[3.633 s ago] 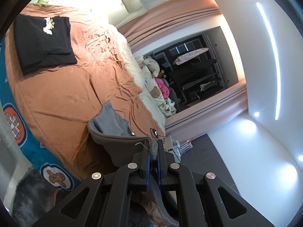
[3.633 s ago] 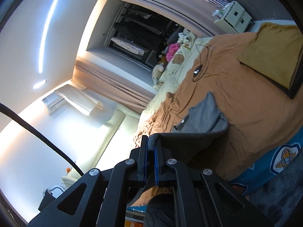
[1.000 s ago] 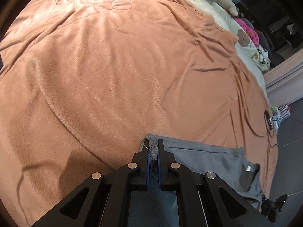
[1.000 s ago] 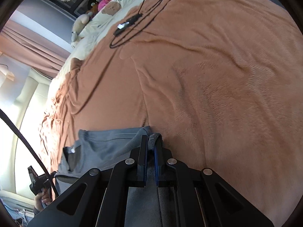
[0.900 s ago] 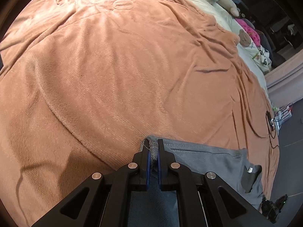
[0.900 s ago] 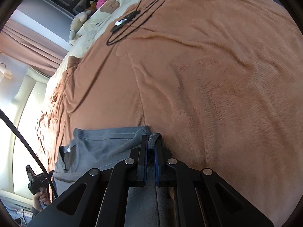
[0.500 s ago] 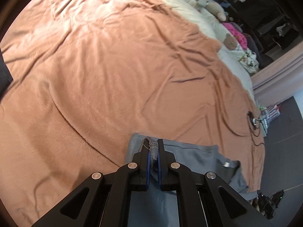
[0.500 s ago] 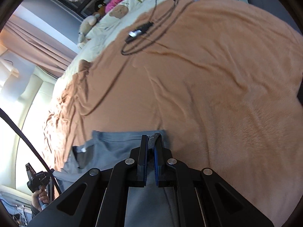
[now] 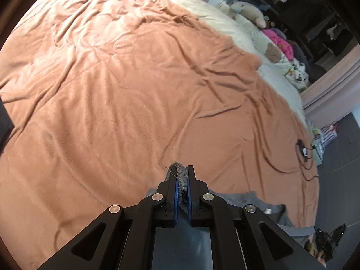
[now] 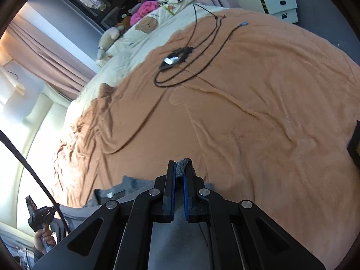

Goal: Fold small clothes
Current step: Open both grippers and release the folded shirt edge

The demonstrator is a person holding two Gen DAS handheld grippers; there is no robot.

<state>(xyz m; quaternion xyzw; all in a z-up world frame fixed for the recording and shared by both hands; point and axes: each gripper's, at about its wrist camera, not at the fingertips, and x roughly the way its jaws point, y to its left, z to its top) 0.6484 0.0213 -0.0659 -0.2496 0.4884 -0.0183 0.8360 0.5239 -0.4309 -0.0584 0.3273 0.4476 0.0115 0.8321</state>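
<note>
Grey garment (image 9: 182,177): small knit piece, pinched at two spots along one edge, body hanging below and behind both grippers, far part trailing on the blanket at 4 o'clock in the left view and 8 o'clock in the right view.

Left gripper (image 9: 181,176): jaws clenched on a bunched grey hem, frayed thread showing at the tip; centre of frame, low, at 6 o'clock.

Right gripper (image 10: 179,171): jaws clamped on a rolled grey edge; same low central position.

Other hand-held gripper and a hand (image 10: 42,236): visible at 8 o'clock in the right view, beside the trailing cloth.

Orange-brown blanket (image 9: 126,103): wrinkled, covers the bed from the gripper tips outward; no flat, spread garment on it ahead of the tips.

Black cable with small device (image 10: 173,60): coiled on the blanket, 12 o'clock in the right view, well apart from the garment.

Cream bedding (image 9: 225,20) and plush toys (image 10: 144,9): far edge, 1 o'clock left view, 11 o'clock right view.

White drawer unit (image 10: 276,4): beyond the bed, 1 o'clock right view.

Progress, judged: early. Garment gripped and raised off the bed, no crease or fold evident. Remaining: laying flat, smoothing, folding over, setting aside.
</note>
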